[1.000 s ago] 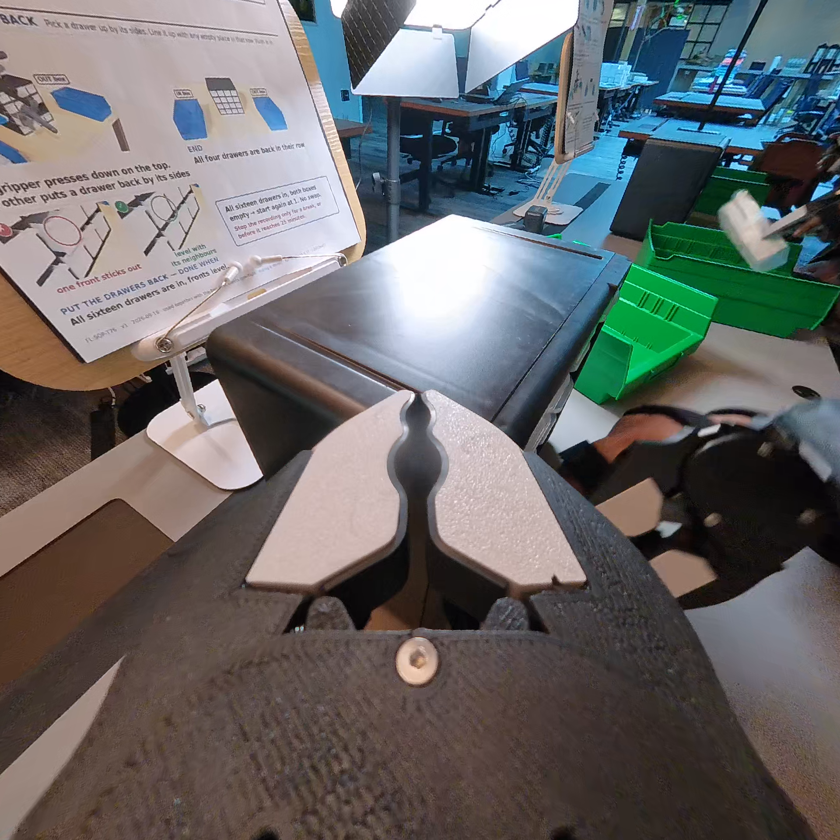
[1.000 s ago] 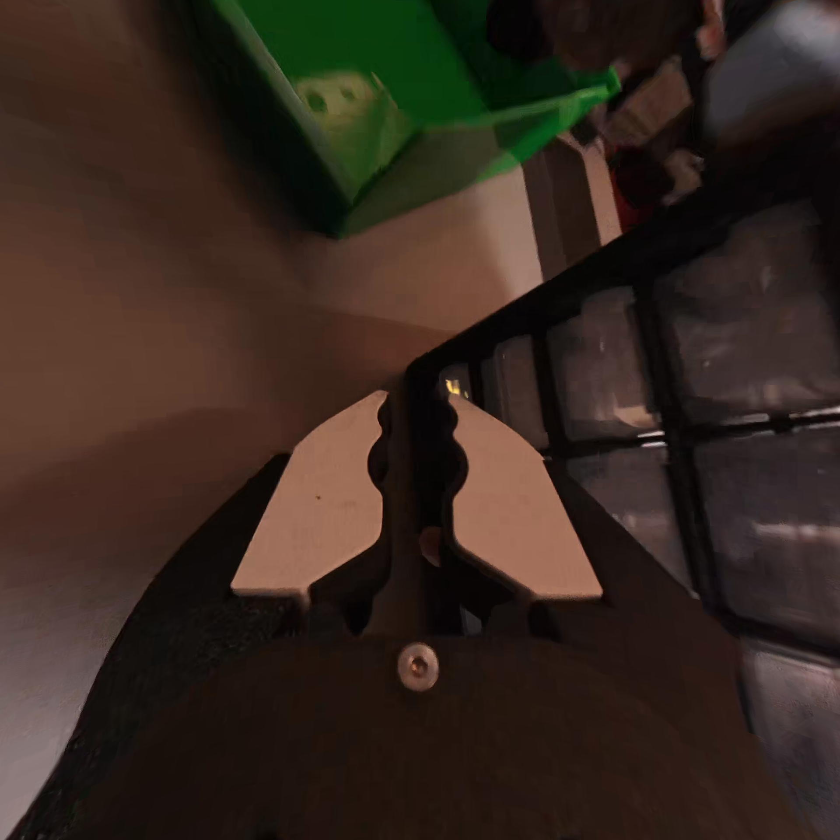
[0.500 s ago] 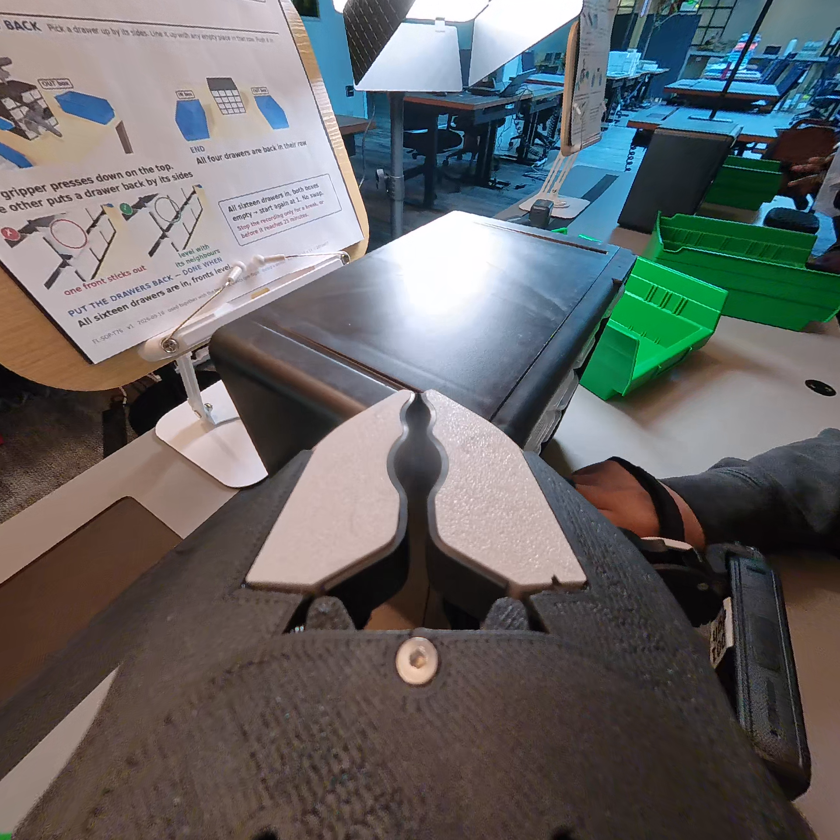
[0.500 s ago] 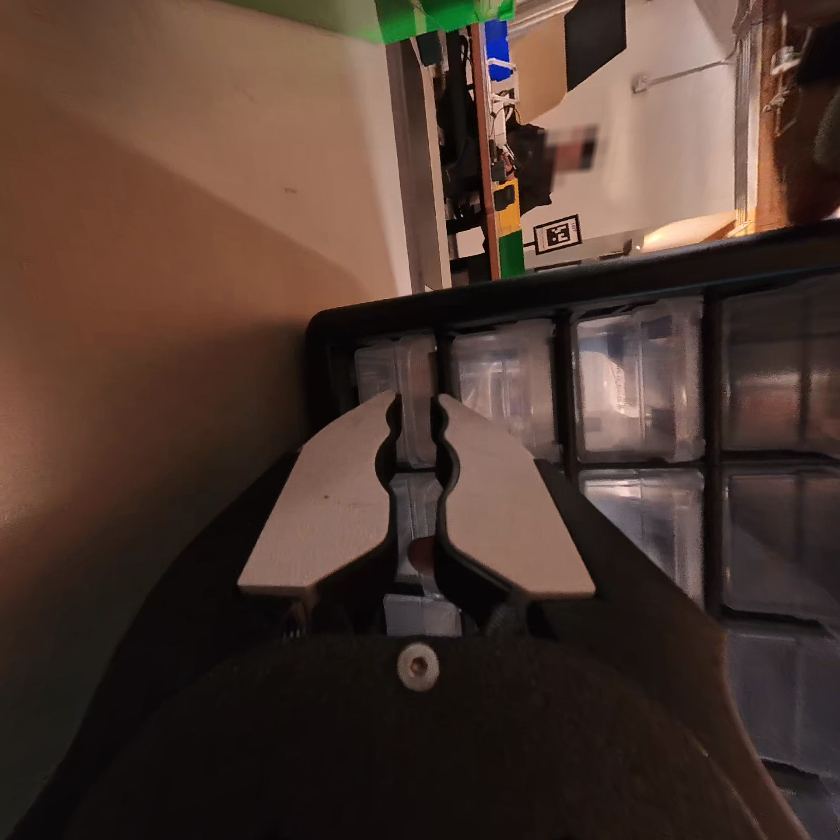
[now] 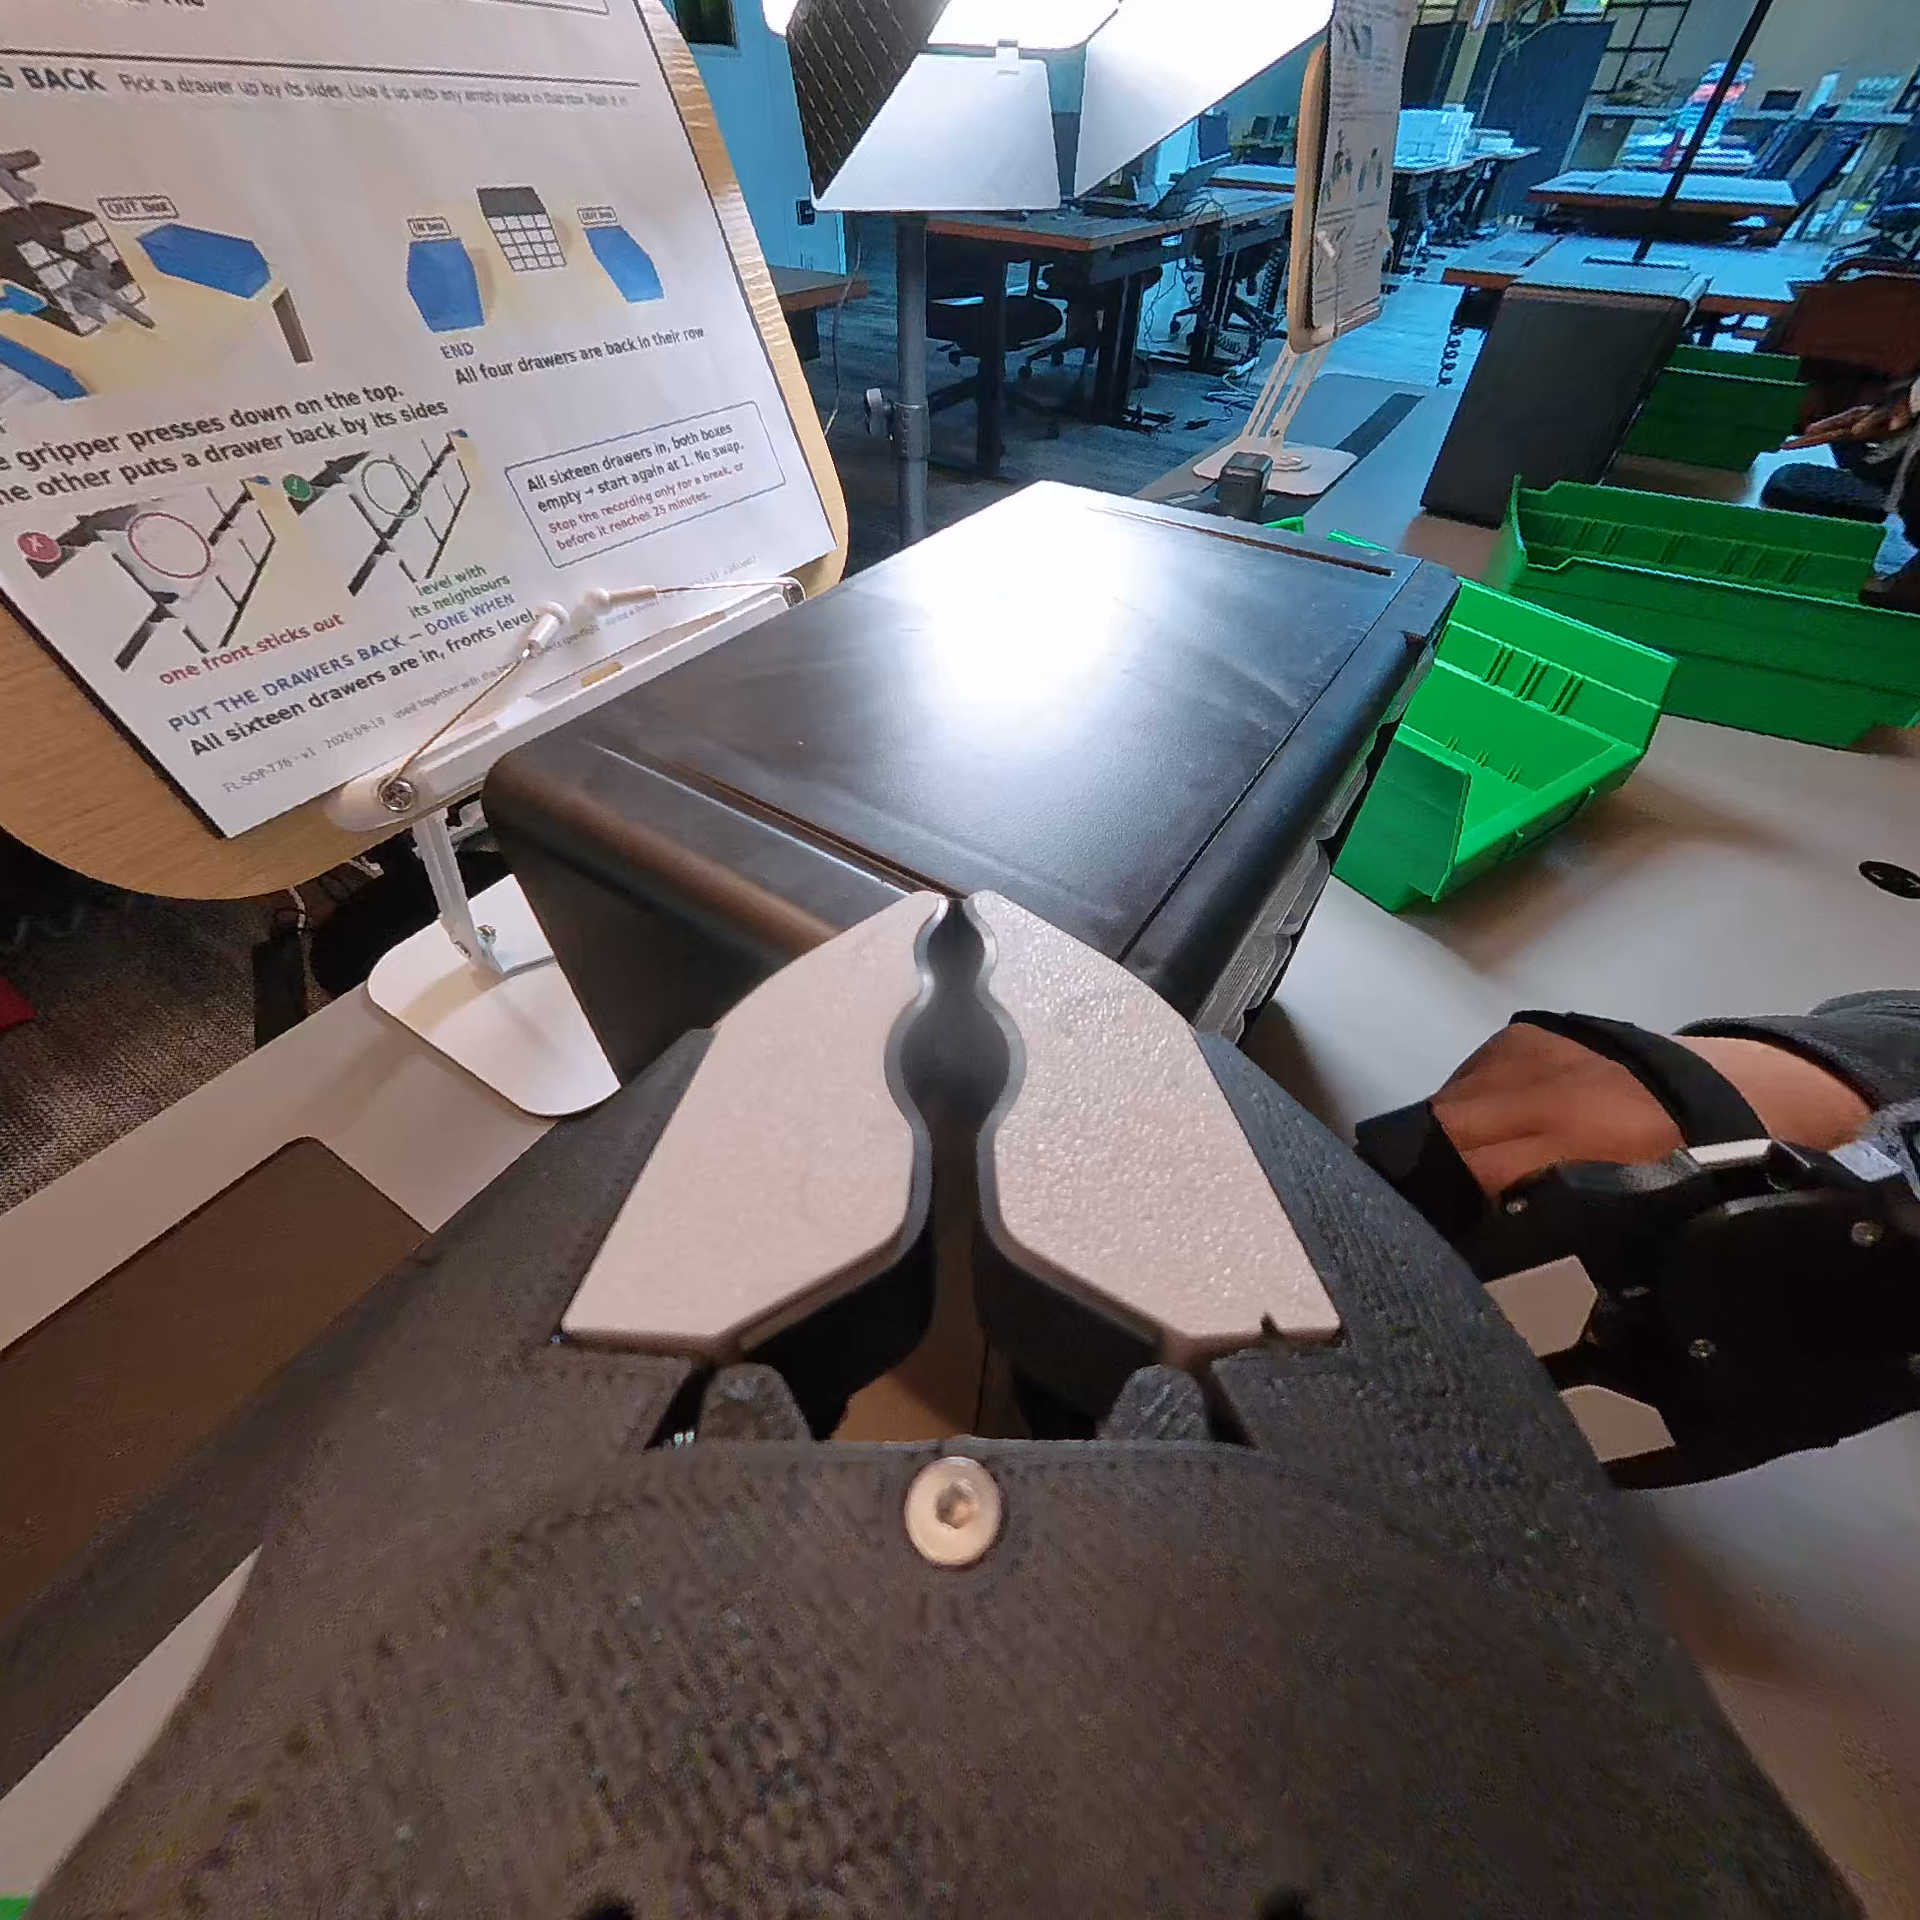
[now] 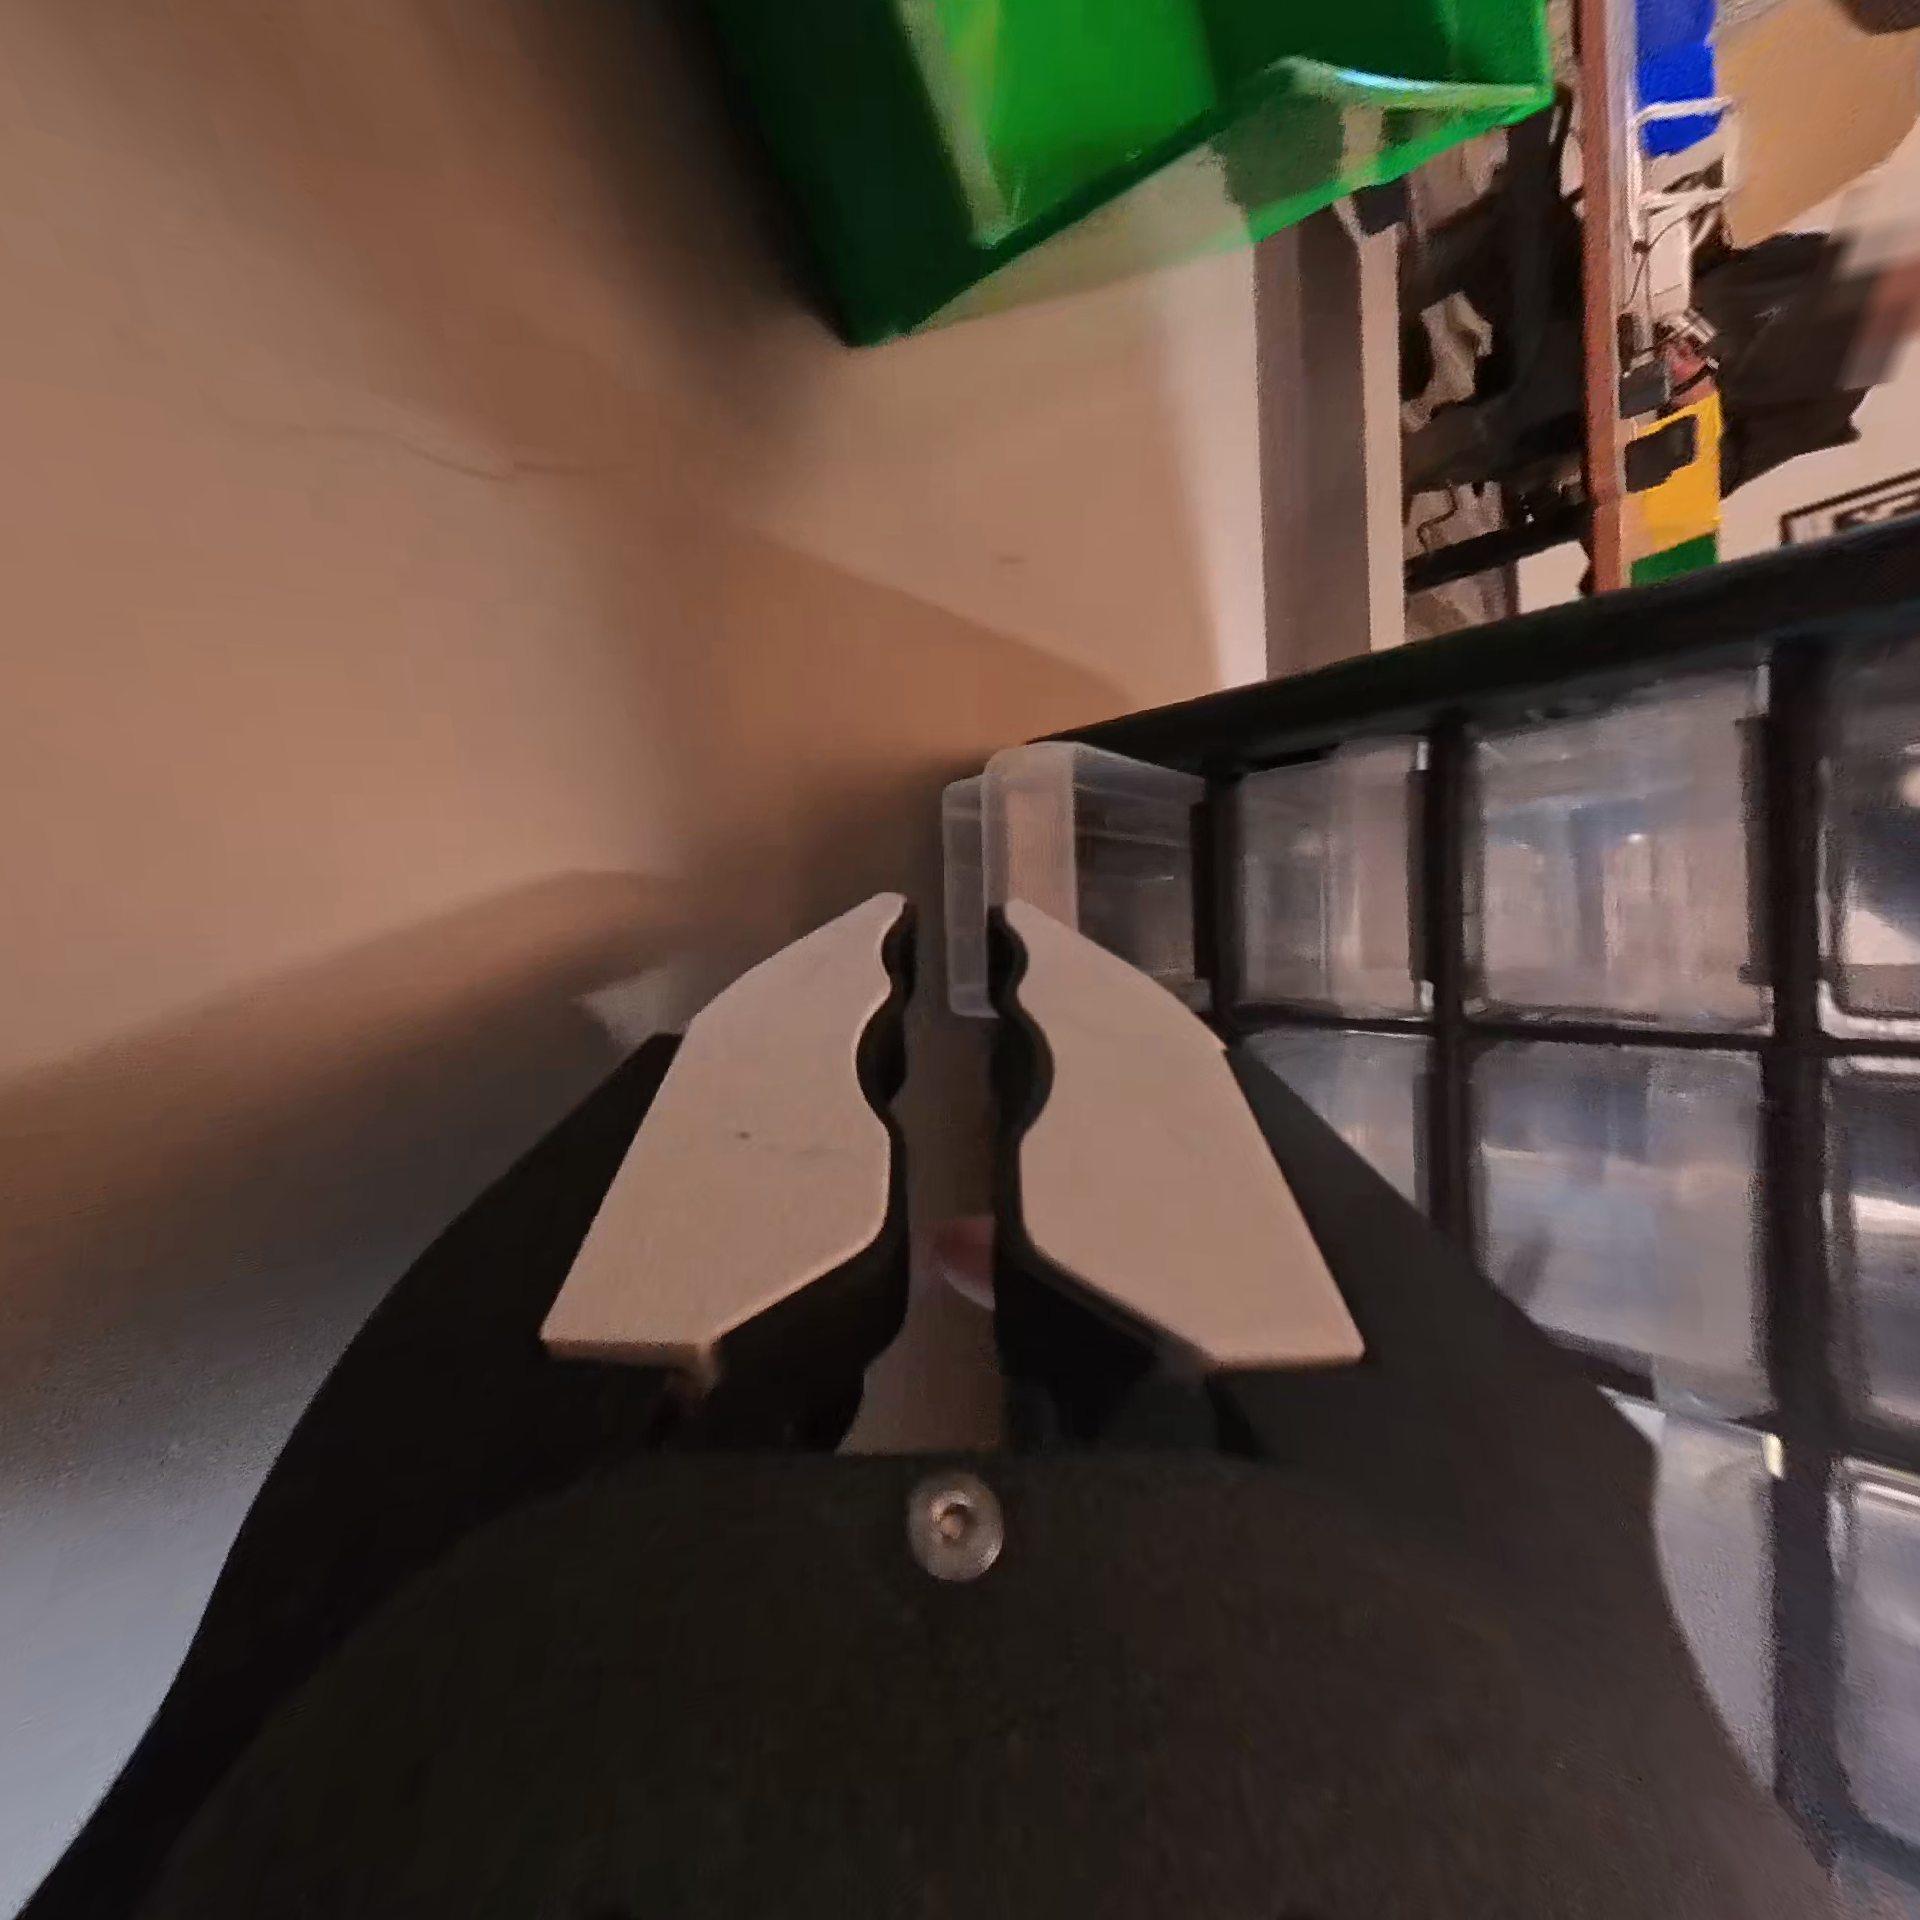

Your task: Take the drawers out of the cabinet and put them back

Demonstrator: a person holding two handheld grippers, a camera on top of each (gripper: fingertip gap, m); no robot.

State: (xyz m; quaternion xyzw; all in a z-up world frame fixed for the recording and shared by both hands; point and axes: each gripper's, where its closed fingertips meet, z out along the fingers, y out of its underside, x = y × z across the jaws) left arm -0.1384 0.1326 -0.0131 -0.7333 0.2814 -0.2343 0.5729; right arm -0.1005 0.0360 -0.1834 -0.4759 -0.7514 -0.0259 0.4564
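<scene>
The corner drawer (image 6: 1049, 873), a small clear plastic box, stands partway out of the black cabinet (image 6: 1558, 665), its front proud of the neighbouring drawers (image 6: 1330, 873), which sit flush in their grid. The right tool (image 6: 951, 920) has its two pale fingers (image 6: 1132, 1132) nearly together around the thin pull tab on that drawer's front; the tab lies in the narrow gap and looks pinched, though motion blur softens the contact. By the look of it the drawer is light, stiff and thin-walled, with smooth, slippery plastic, so the tab serves for drawing it straight out, while its two side walls would give a surer hold once it is free; a skewed pull could bind it in its slot. The left tool (image 5: 953, 925) has its fingers closed with nothing between them, and its tips lie at the near edge of the cabinet's glossy top, seemingly pressing there to steady it, though contact is not certain. Beside the cabinet on the pale table (image 5: 1558, 966) stand green bins (image 5: 1496, 748), and an instruction sheet (image 5: 364, 364) leans on a stand behind.
</scene>
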